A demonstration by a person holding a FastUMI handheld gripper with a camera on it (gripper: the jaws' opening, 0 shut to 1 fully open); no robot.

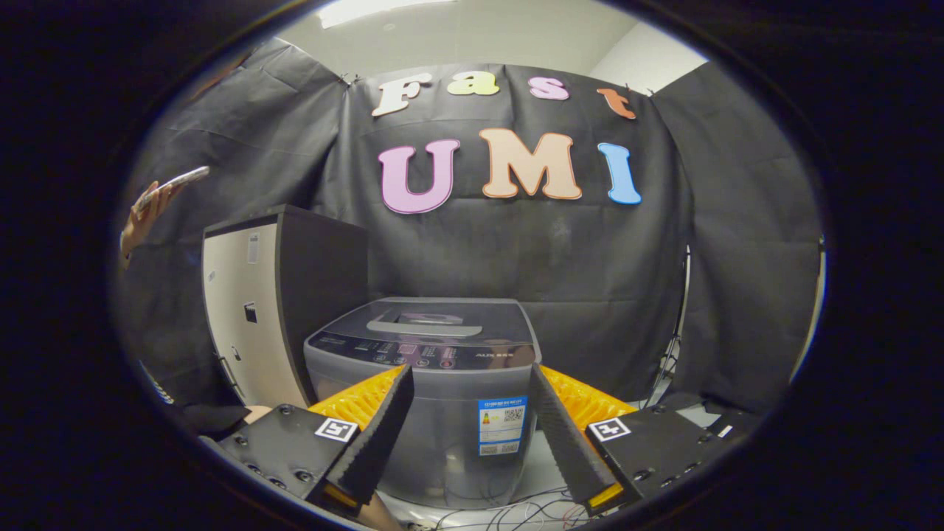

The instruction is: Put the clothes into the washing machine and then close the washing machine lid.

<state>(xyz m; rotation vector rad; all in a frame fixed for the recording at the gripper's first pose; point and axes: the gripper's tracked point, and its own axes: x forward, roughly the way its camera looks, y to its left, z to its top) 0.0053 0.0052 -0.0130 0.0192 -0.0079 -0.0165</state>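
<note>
Straight ahead of the gripper stood the washing machine, its front panel framed between the wide-spread, empty fingers and its lid lying flat and closed on top. No clothes could be made out, and the drum's contents were hidden. Just beside the machine stood a cabinet; a hand held a phone beyond it.

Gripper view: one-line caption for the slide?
Open gripper holding nothing, facing a grey top-load washing machine with its lid down, beside a tall cabinet.

Washing machine on cabled floor
</note>
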